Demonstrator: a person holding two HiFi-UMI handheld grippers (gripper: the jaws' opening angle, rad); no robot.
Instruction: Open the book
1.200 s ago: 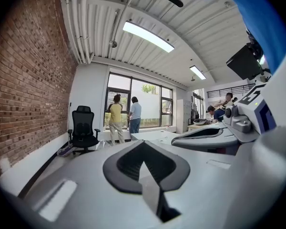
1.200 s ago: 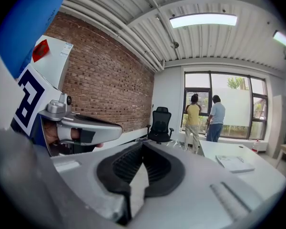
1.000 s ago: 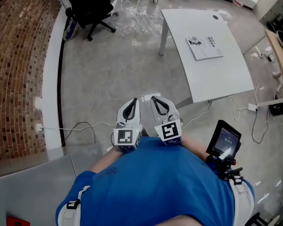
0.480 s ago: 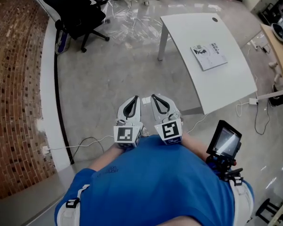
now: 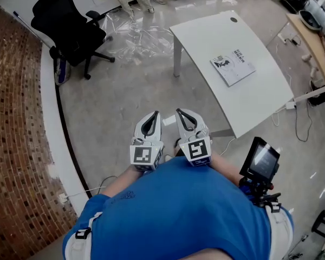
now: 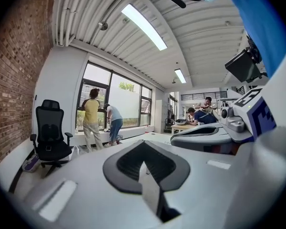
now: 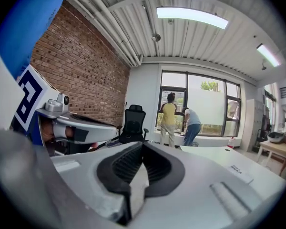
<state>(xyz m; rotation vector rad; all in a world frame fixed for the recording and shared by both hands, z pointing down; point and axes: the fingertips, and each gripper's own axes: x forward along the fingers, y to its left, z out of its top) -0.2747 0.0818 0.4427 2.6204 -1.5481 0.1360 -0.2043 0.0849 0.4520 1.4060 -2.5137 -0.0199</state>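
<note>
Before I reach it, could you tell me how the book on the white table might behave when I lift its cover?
The book looks thin and lies flat, so its cover is probably soft and may flop. The table looks smooth, so the book could slide if nudged.

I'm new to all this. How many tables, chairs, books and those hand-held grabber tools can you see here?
tables: 2, the white table and the wooden table
office chair: 1
book: 1
grippers: 2, the left gripper and the right gripper
Total: 6
</note>
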